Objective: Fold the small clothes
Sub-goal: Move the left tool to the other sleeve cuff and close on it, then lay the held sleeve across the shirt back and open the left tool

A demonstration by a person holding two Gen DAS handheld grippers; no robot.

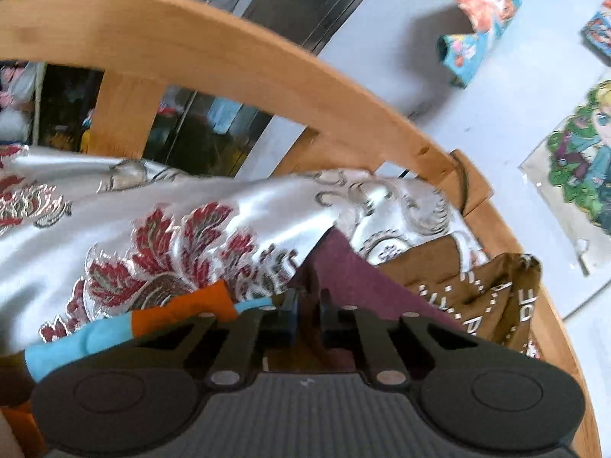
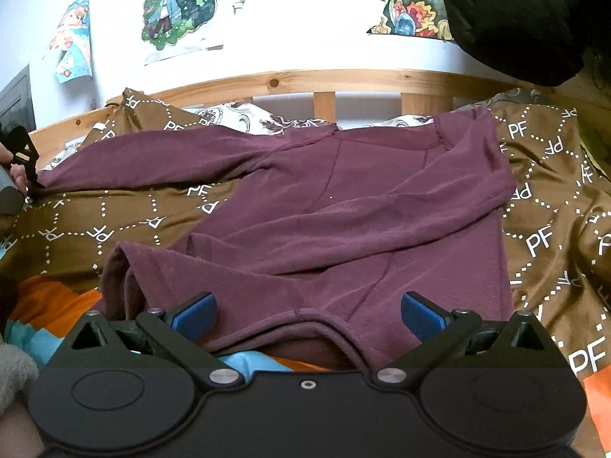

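Note:
A maroon long-sleeved top (image 2: 343, 221) lies on the brown PF-patterned bedcover (image 2: 546, 206). One sleeve is folded across its body; the other stretches out to the far left. My left gripper (image 1: 307, 305) is shut on the end of that sleeve (image 1: 343, 267); it also shows in the right wrist view (image 2: 23, 175) at the left edge, pinching the cuff. My right gripper (image 2: 307, 311) is open, its blue pads (image 2: 194, 311) on either side of the top's near hem (image 2: 305, 324), just above it.
A wooden bed frame (image 2: 324, 80) runs along the back, against a white wall with posters (image 2: 175, 0). A silver-and-red patterned quilt (image 1: 133, 221) is bunched at the left. An orange-and-blue cloth (image 2: 57, 305) lies under the bedcover's near edge. A black object (image 2: 515, 19) hangs top right.

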